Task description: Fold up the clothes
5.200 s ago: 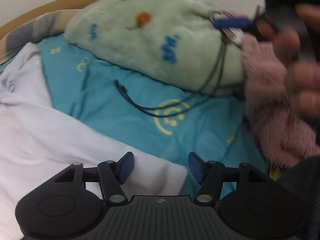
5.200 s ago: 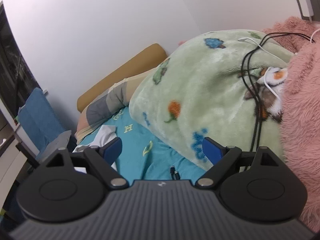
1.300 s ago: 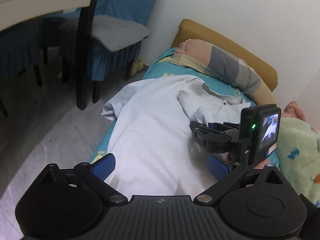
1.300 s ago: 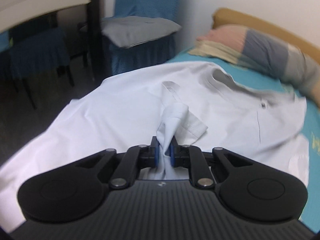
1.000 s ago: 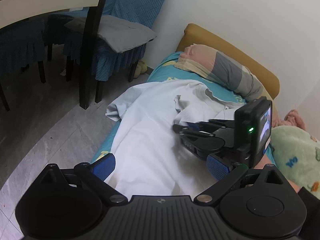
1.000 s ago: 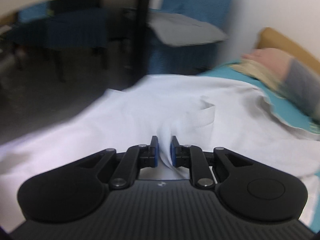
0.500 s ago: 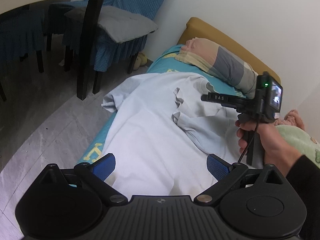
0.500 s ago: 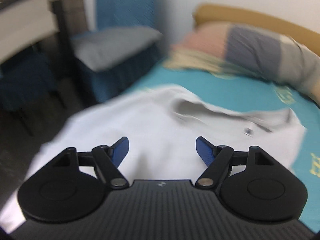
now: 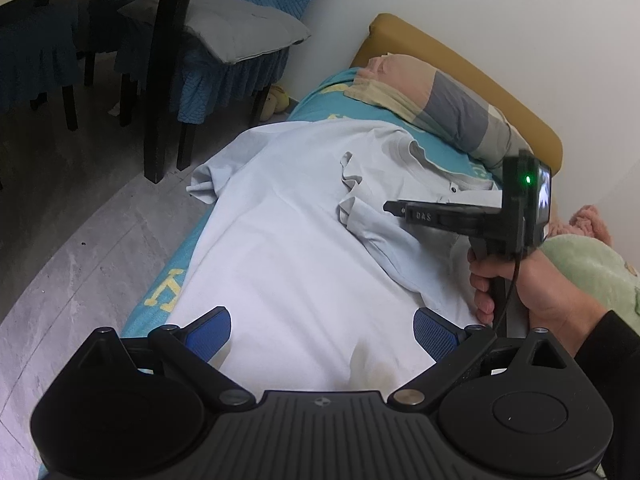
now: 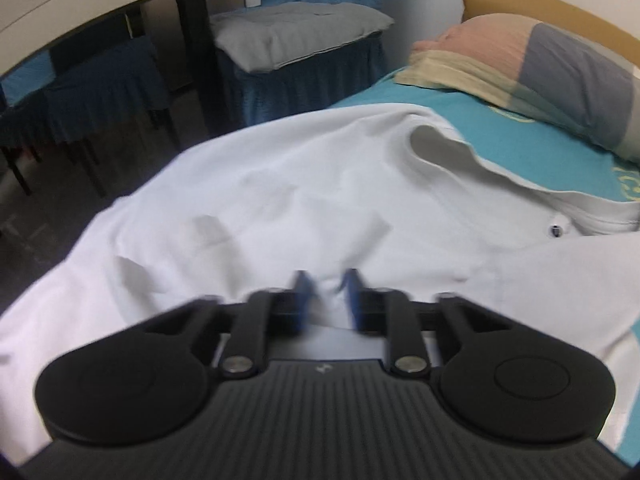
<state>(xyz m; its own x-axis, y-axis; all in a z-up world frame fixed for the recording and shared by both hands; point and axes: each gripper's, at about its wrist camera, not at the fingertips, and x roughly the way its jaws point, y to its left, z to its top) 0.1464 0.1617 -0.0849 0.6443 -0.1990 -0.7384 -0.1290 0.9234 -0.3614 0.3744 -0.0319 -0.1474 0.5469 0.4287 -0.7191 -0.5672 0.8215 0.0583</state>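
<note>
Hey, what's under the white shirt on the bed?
The white shirt lies on a teal sheet with yellow print, which shows at its edges. Whatever lies beneath its middle is covered.

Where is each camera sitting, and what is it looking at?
Left wrist view: sits on the left gripper, fingers wide apart, looking down the bed over the white shirt; it also shows the right gripper and the hand holding it.
Right wrist view: sits on the right gripper, low over the shirt, fingers close together with a little cloth between them; blurred. No hand shows.
Both views share the shirt, the striped pillow, the teal sheet and the chair with the grey cushion.
</note>
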